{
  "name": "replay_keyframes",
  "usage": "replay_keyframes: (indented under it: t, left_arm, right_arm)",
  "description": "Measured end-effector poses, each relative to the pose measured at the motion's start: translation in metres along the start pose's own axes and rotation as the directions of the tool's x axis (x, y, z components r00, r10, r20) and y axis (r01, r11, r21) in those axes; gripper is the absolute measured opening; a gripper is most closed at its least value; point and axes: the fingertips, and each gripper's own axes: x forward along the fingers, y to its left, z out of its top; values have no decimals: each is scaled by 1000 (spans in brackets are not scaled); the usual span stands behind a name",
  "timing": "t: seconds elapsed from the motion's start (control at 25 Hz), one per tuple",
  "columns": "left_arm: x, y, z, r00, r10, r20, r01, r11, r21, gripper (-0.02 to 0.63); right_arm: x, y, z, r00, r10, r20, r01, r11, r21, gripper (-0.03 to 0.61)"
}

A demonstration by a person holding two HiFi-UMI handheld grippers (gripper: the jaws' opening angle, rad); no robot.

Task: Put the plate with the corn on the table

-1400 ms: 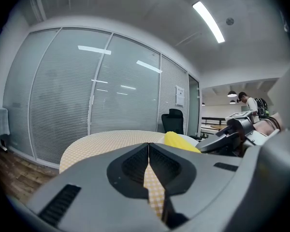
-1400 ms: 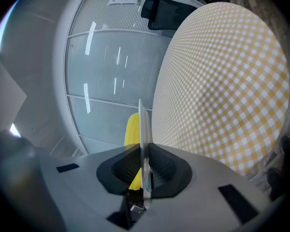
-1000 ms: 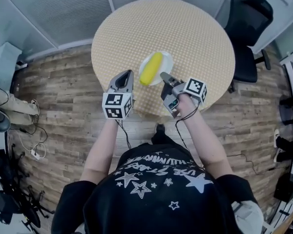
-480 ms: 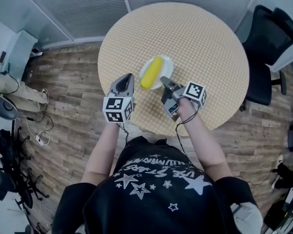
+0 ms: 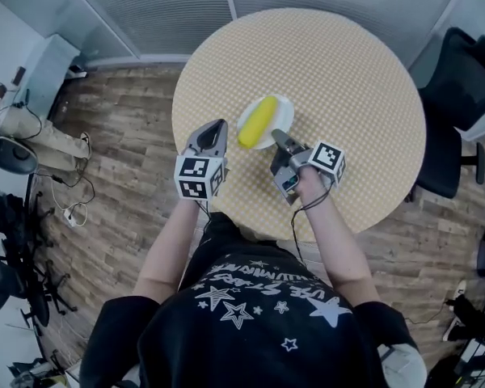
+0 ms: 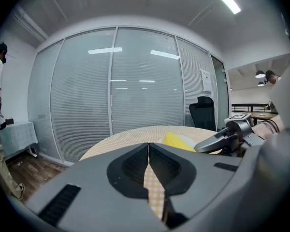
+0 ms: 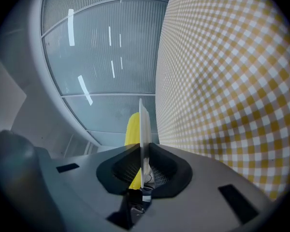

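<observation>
Jaws of right gripper (image 5: 277, 135) pinch the plate (image 5: 280, 110) rim; left gripper (image 5: 217, 125) clenched empty beside it.

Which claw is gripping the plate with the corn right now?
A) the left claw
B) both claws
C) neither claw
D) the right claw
D: in the right gripper view the white plate is clamped by its rim between the jaws of the right claw, with the corn on it. The left claw is shut on nothing.
</observation>
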Motion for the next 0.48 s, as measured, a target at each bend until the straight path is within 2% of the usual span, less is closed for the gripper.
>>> replay_keyframes:
  t: [0.28, 0.48]
  left_arm:
    - [32, 3, 4, 998, -55, -6, 55, 998, 9, 9]
    - [56, 26, 8, 997, -78, 9, 78, 997, -6, 9]
  right_arm:
    - [13, 8, 29, 999, -10, 40, 12, 999, -36, 51]
    - [37, 4, 41, 997, -31, 68, 33, 999, -32, 51]
